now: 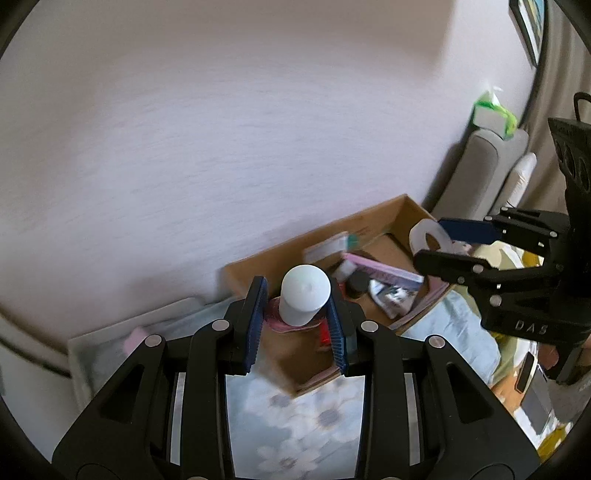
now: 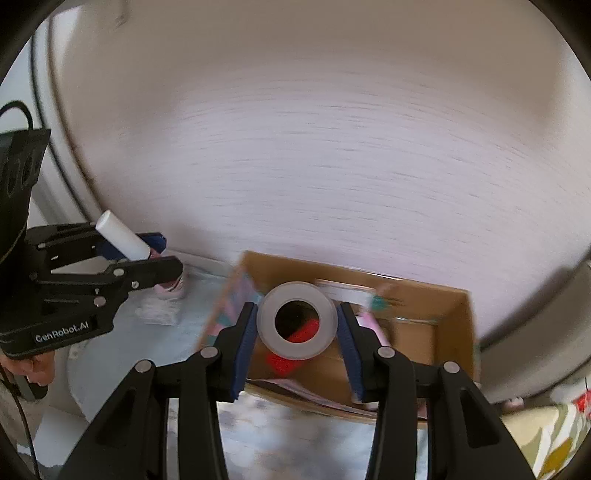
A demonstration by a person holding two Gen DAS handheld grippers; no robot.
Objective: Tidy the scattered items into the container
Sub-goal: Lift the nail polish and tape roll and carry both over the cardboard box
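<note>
A pale wall [image 1: 221, 129] fills the far background, its surface streaked by blur. At far right, a framed picture [image 1: 532, 26] hangs high, above a grey cushion [image 1: 476, 173] topped by a white-and-green tissue pack [image 1: 493, 112]. A white pillow [image 1: 521, 177] leans just beside the cushion. In the near foreground lies a grey-blue floral sheet [image 1: 295, 417], with patterned yellow-and-red fabric [image 2: 561, 435] at the near right edge.

Two wrist fisheyes, close above, facing wall, sharing cardboard box [image 1: 373, 218] [image 2: 454, 317]
</note>
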